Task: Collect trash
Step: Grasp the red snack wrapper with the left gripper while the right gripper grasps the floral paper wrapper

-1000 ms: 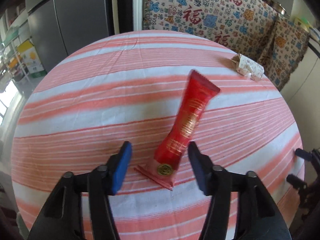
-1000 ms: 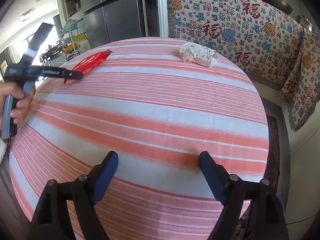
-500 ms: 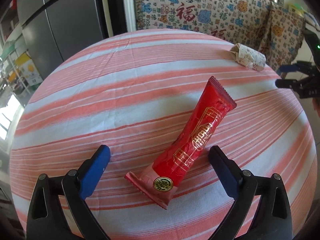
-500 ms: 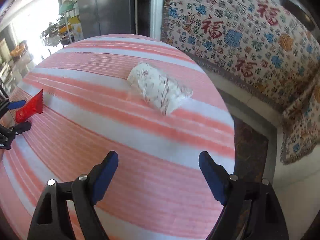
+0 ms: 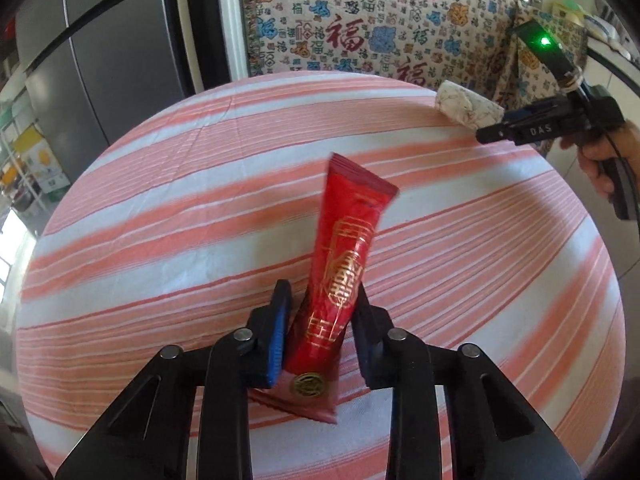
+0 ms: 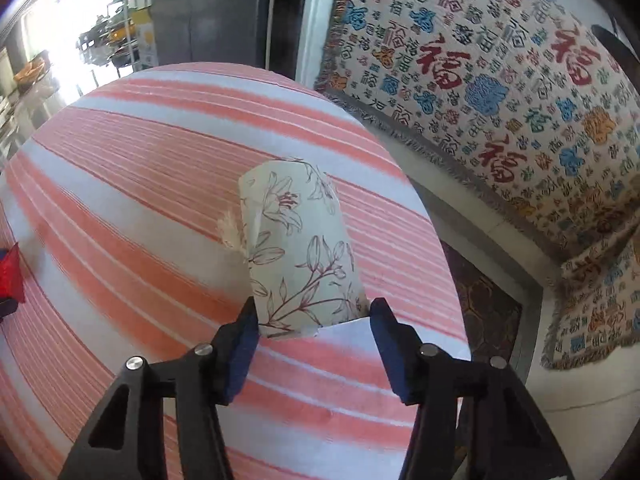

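Note:
A long red snack wrapper (image 5: 348, 248) with gold print stands tilted up from the striped tablecloth (image 5: 160, 240). My left gripper (image 5: 320, 292) is closing on the wrapper's lower end, both blue pads pressed against it. A cream tissue packet (image 6: 296, 252) with a flower print lies near the table's far right edge. My right gripper (image 6: 314, 306) is closing around its near end, and its pads touch both sides. In the left wrist view the right gripper (image 5: 492, 132) shows at the far right in a hand, with the packet (image 5: 468, 108) at its tip. The wrapper's tip (image 6: 10, 272) peeks in at the left.
The round table drops off just right of the packet, with a dark rug (image 6: 480, 304) on the floor below. A patterned throw (image 5: 360, 28) hangs behind the table. A grey fridge (image 5: 100, 60) stands at the back left, beside shelves (image 6: 116, 48).
My left gripper's jaws opened wider, then closed onto the red wrapper and tipped it up. My right gripper swung right across the table to the floral packet and closed around it.

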The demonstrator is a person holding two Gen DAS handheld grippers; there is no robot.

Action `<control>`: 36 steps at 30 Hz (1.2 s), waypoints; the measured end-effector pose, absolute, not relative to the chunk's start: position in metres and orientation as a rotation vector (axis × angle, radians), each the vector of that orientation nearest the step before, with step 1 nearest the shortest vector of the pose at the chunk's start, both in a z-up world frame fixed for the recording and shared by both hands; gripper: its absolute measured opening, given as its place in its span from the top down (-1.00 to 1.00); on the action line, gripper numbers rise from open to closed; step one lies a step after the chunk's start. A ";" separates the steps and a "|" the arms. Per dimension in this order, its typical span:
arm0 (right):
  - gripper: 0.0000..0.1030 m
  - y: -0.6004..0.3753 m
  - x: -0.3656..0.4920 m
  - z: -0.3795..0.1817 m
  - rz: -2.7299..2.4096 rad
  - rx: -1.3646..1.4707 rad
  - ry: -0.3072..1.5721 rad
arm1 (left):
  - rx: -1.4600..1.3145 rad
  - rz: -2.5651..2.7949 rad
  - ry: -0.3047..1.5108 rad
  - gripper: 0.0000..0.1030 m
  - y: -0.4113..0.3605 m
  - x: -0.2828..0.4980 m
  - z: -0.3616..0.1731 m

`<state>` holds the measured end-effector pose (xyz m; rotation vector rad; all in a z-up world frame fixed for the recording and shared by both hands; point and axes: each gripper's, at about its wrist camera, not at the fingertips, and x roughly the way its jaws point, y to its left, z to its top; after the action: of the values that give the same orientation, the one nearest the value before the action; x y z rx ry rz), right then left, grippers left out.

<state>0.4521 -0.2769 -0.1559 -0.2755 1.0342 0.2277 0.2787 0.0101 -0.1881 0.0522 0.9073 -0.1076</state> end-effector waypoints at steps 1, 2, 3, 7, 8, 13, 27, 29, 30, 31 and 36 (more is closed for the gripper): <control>-0.07 -0.276 0.443 -0.155 0.197 -0.236 1.056 | 0.036 -0.103 0.910 0.57 0.013 0.278 -0.188; -0.07 -0.274 0.431 -0.154 0.164 -0.202 1.077 | 0.016 -0.094 0.914 0.62 0.016 0.278 -0.188; -0.07 -0.271 0.420 -0.154 0.141 -0.171 1.098 | -0.009 -0.082 0.920 0.62 0.021 0.277 -0.188; -0.14 -0.244 0.355 -0.152 0.032 -0.114 1.161 | -0.064 -0.049 0.941 0.60 0.035 0.269 -0.187; -0.15 -0.236 0.337 -0.151 0.045 -0.089 1.159 | -0.069 -0.047 0.947 0.56 0.038 0.265 -0.187; -0.31 -0.217 0.268 -0.146 0.222 0.121 1.149 | -0.075 -0.073 0.967 -0.22 0.052 0.240 -0.185; -0.78 -0.191 0.201 -0.183 0.168 -0.058 1.030 | -0.022 -0.100 0.988 -0.71 0.060 0.223 -0.191; -0.77 -0.184 0.199 -0.180 0.233 -0.083 1.038 | -0.057 -0.137 0.971 -0.69 0.061 0.223 -0.186; -0.77 -0.184 0.201 -0.177 0.242 -0.099 1.032 | -0.068 -0.150 0.958 -0.69 0.060 0.223 -0.183; -0.77 -0.184 0.204 -0.173 0.227 -0.122 1.022 | -0.067 -0.154 0.949 -0.68 0.060 0.224 -0.181; -0.74 -0.185 0.230 -0.171 0.301 0.015 1.072 | -0.025 -0.104 0.927 -0.67 0.061 0.227 -0.177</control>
<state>0.2300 -0.1847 -0.1711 0.0155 1.0722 0.3005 0.2273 0.0615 -0.1767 -0.0246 0.9273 -0.1042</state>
